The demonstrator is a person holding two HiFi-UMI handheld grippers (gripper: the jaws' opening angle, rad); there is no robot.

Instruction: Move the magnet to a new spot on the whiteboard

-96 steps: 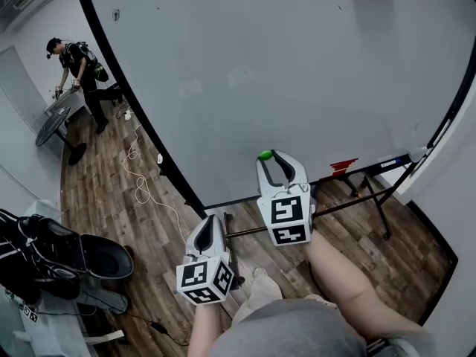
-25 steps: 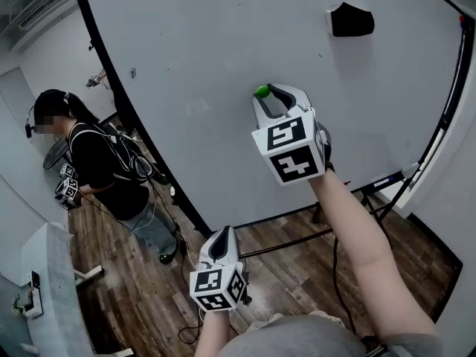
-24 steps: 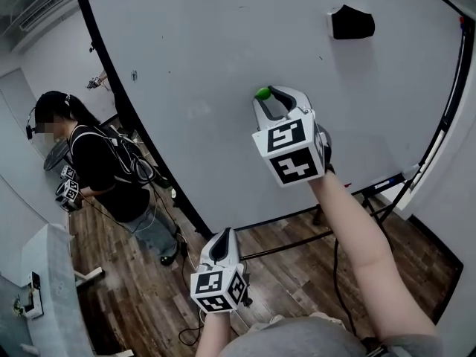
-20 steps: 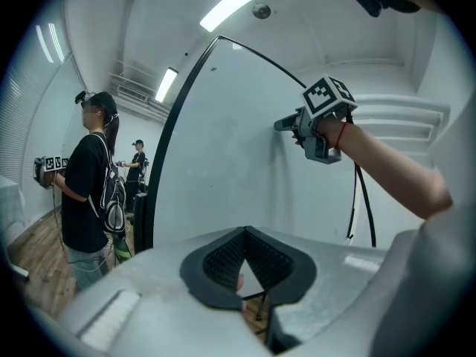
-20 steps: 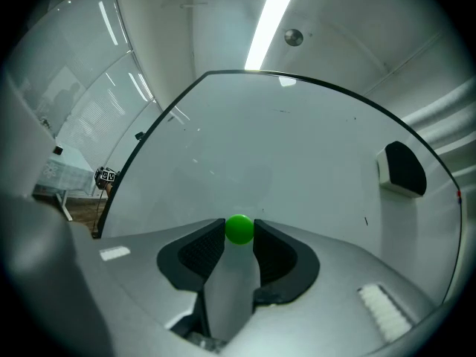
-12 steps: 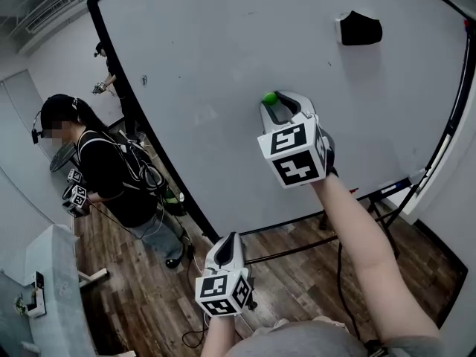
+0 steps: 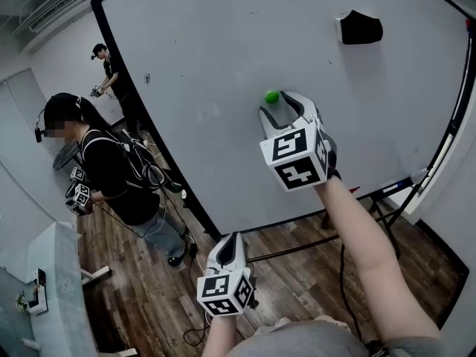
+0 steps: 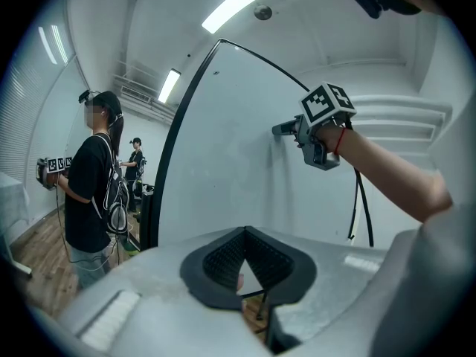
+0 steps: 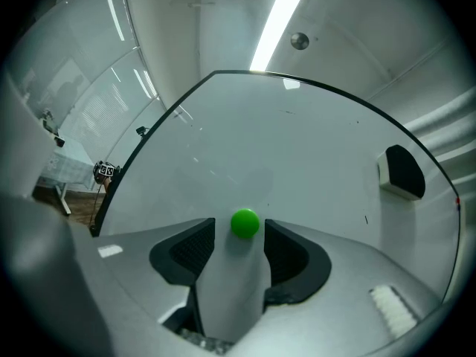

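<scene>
The big whiteboard [image 7: 223, 65] fills most of what I see, with a black frame round it. There is lots of bare board to the left of and below the magnet. Below it is the wooden floor [image 7: 134, 288]. A person in black [image 7: 111, 177] stands near the board's left edge, and another person [image 7: 111, 65] stands farther off behind. The board's black legs [image 7: 372, 199] are low on the right. A black eraser [image 7: 358, 28] sticks to the board up high on the right. My right gripper [image 9: 240, 229] is held up at the board, and its jaws have just been opening. The small green magnet [image 7: 272, 97] sits on the board between them, with a gap on each side. My left gripper [image 8: 245, 233] hangs low with its tips pressed together on nothing.
</scene>
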